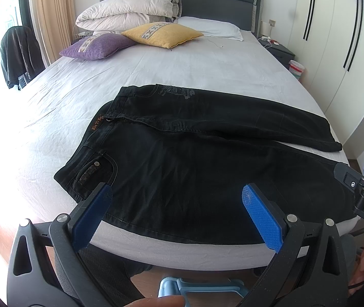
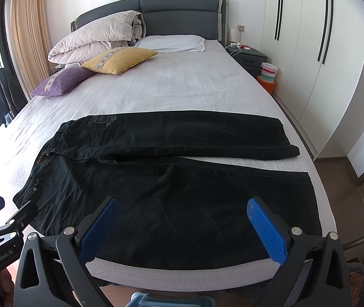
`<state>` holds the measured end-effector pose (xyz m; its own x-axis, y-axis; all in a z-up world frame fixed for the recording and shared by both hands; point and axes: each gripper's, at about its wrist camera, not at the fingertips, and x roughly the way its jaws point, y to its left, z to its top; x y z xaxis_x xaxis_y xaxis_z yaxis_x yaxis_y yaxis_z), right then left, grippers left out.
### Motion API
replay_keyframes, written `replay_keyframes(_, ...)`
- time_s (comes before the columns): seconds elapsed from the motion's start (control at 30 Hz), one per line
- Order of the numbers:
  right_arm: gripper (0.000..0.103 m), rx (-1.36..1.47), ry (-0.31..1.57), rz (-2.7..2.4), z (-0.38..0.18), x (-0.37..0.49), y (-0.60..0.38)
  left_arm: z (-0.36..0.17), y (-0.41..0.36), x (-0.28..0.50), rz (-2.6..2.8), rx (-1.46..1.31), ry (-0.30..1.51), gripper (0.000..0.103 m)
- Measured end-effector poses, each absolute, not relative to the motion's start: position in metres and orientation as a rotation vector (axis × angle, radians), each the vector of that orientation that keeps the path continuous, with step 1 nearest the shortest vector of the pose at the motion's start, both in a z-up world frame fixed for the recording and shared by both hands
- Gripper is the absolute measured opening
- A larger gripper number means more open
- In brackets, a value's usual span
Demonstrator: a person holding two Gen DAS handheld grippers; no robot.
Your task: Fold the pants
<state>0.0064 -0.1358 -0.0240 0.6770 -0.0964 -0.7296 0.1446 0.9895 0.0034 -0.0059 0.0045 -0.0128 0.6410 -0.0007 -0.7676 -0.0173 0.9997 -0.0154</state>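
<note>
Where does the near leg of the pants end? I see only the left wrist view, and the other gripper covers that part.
Observer: The near leg's hem lies flat on the bed, close to its side edge and not hanging over.
Operator: Is the right gripper holding something?
Observer: No. The right gripper is open above the near leg, with nothing between its pads.
</note>
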Motion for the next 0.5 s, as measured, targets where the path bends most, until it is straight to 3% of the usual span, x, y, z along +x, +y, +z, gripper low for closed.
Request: replay_keyframes(0.5,0.103,0.064,0.820,-0.130,-0.028,0.005,-0.129,-0.014,0.005,-0.007,0.010,-0.021,0.876,0.103)
